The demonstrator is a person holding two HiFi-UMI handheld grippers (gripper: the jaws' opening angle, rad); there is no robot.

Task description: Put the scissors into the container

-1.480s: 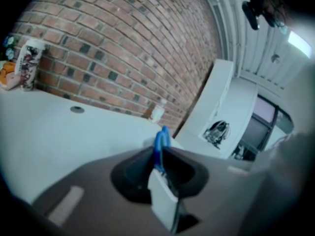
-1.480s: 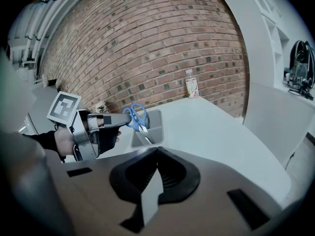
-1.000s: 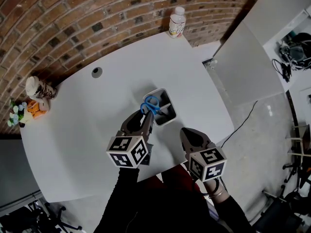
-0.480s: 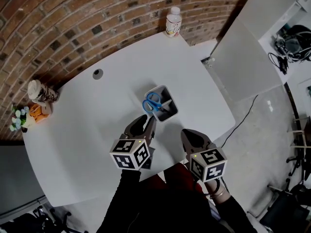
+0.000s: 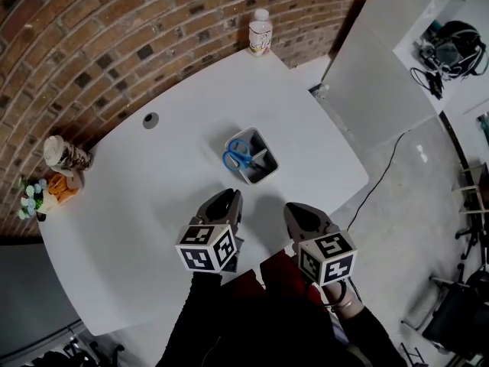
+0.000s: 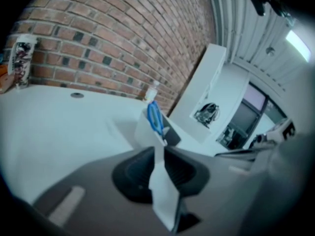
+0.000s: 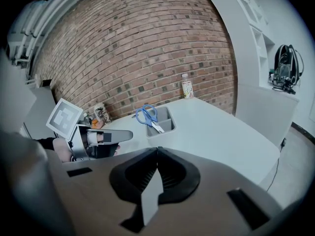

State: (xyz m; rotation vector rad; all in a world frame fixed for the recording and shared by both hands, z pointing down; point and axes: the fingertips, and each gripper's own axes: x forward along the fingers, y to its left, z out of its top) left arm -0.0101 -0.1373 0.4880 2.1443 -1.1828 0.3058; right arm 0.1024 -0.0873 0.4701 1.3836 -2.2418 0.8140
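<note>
The blue-handled scissors [image 5: 237, 155] stand in the grey divided container [image 5: 265, 173] at the middle of the white table, handles up. In the left gripper view the scissors [image 6: 155, 119] stick out of the container [image 6: 142, 132] straight ahead. My left gripper [image 5: 227, 197] hangs well short of the container. Its jaws [image 6: 157, 150] are closing, a narrow gap shows, and nothing is between them. My right gripper [image 5: 294, 209] hovers beside it near the table's front edge, its jaws [image 7: 157, 149] shut and empty. The right gripper view shows the scissors [image 7: 146, 116] and the left gripper [image 7: 125, 135].
A plastic bottle [image 5: 260, 33] stands at the table's far edge by the brick wall. A paper cup [image 5: 65, 153] and small flowers [image 5: 34, 197] sit at the far left. A cable hole [image 5: 150, 118] lies behind the container. A white panel [image 5: 374, 75] stands to the right.
My left gripper has pulled back from the container toward the person, leaving the scissors standing in it. Its jaws look narrower. The right gripper has barely moved.
</note>
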